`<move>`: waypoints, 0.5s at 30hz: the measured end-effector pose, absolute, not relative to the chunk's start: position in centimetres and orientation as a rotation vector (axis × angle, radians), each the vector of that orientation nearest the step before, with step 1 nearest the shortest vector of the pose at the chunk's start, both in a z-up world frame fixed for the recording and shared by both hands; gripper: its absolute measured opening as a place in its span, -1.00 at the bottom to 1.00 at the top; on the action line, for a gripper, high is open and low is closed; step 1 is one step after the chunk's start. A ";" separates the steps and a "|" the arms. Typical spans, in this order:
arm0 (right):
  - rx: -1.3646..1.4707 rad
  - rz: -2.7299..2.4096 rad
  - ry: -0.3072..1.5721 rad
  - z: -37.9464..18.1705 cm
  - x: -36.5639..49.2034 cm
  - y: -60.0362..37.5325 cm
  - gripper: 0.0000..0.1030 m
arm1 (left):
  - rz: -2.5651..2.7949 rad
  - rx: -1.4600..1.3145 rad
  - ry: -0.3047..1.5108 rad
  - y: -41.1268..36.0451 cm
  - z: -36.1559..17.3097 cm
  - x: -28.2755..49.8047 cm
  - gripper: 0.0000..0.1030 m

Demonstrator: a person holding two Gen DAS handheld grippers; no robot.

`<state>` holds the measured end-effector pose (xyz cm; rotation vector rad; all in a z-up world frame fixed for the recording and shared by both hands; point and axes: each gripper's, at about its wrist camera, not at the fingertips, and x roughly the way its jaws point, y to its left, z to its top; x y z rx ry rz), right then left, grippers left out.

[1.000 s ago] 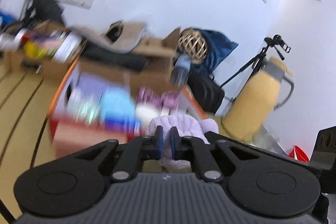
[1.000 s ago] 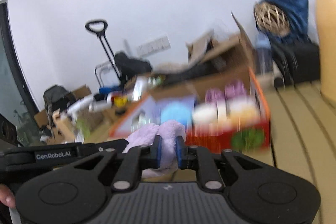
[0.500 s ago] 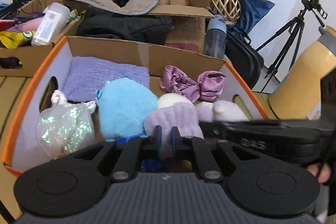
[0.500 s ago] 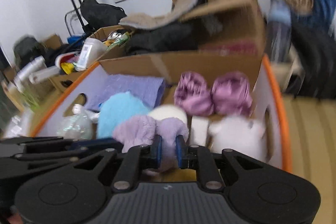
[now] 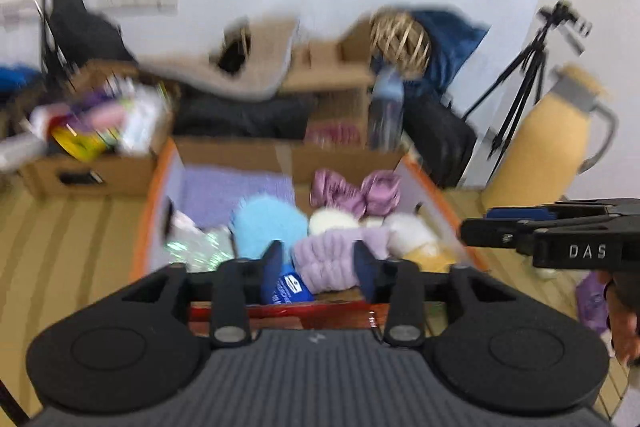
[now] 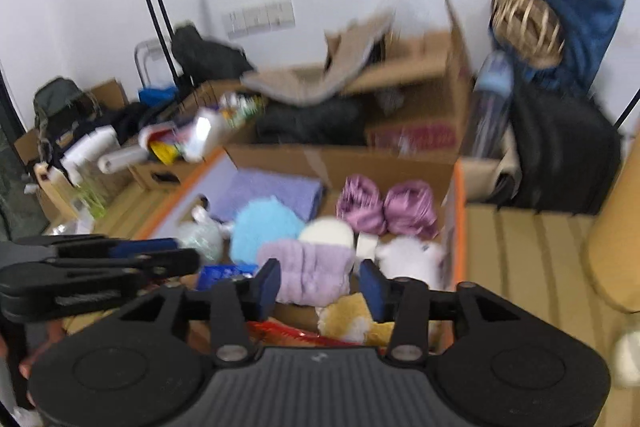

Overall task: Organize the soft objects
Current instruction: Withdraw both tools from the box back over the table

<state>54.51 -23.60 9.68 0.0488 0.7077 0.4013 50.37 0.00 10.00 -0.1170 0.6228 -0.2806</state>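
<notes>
A lilac fluffy cloth (image 5: 332,259) (image 6: 308,267) lies in the orange-edged cardboard box (image 5: 156,195) (image 6: 458,219), among a blue fluffy ball (image 5: 268,227), purple satin scrunchies (image 5: 356,189), a white plush (image 6: 408,255) and a lavender cloth (image 5: 232,191). My left gripper (image 5: 320,263) hangs over the box's near edge. Its jaws are opening, and the lilac cloth shows between them untouched by the pads. My right gripper (image 6: 319,285) hangs beside it, its jaws opening too and framing the same cloth without pressing it. Both views are blurred.
The box stands on a slatted wooden table (image 5: 68,247). Behind it are more cardboard boxes with dark clothes, a blue bottle (image 5: 386,111) and a wicker ball (image 5: 400,39). A yellow jug (image 5: 552,147) and a tripod (image 5: 524,79) stand to the right. A yellow plush (image 6: 352,319) lies at the box's near side.
Both grippers were shut on the lilac cloth and carried it over the box. Both sets of jaws have now parted, the cloth lies in the box, and the grippers have drawn back and up.
</notes>
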 end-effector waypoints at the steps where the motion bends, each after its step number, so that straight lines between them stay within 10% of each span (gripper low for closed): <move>1: 0.037 0.389 0.682 10.9 53.1 -24.0 -0.02 | -0.277 -0.108 0.585 0.5 11.0 48.5 0.06; 15: -0.024 0.307 0.303 12.7 23.6 -26.4 0.48 | -0.082 0.007 0.248 4.4 12.0 18.0 0.74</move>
